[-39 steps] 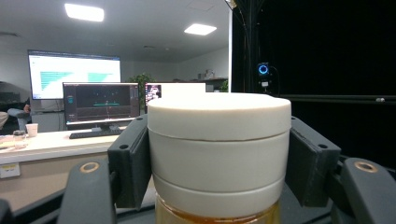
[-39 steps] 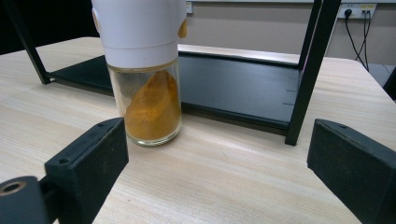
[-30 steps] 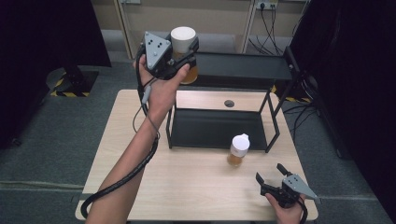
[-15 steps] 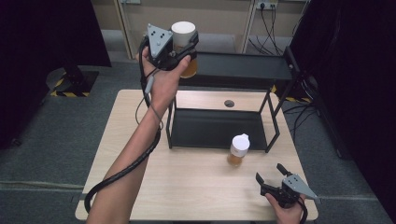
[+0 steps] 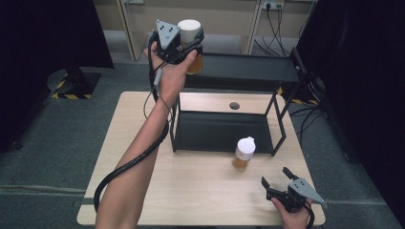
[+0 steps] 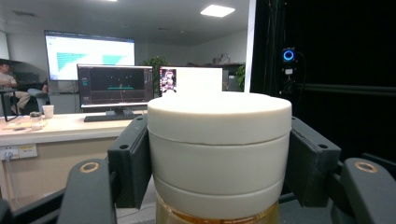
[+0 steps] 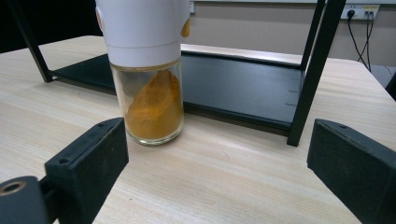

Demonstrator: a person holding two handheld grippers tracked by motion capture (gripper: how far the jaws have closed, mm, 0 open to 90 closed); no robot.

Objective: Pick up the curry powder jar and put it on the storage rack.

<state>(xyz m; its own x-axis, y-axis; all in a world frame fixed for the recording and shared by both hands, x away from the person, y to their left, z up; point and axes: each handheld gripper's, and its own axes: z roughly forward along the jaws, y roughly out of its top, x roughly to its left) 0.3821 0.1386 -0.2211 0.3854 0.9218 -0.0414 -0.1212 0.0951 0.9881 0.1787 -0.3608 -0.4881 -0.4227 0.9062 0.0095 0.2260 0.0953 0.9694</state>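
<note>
A person's left tool (image 5: 187,42) was clamped on the white lid of a jar (image 6: 219,140) of amber contents, holding it upright in the air at the left end of the black rack's (image 5: 248,71) top shelf, apparently so that it could be set down there without tipping. Gripping by the lid left the glass base free to land flat.

The right tool (image 5: 279,183), its jaws apart and holding nothing, rested low at the near right corner of the table (image 5: 124,143), seemingly waiting its turn. A second jar (image 5: 243,152), white-capped and part-filled with yellow powder, stood on the table just in front of the rack's lower shelf, between that tool and the rack. The top shelf lay bare; only the rack's near posts stood close to the carried jar's path.
</note>
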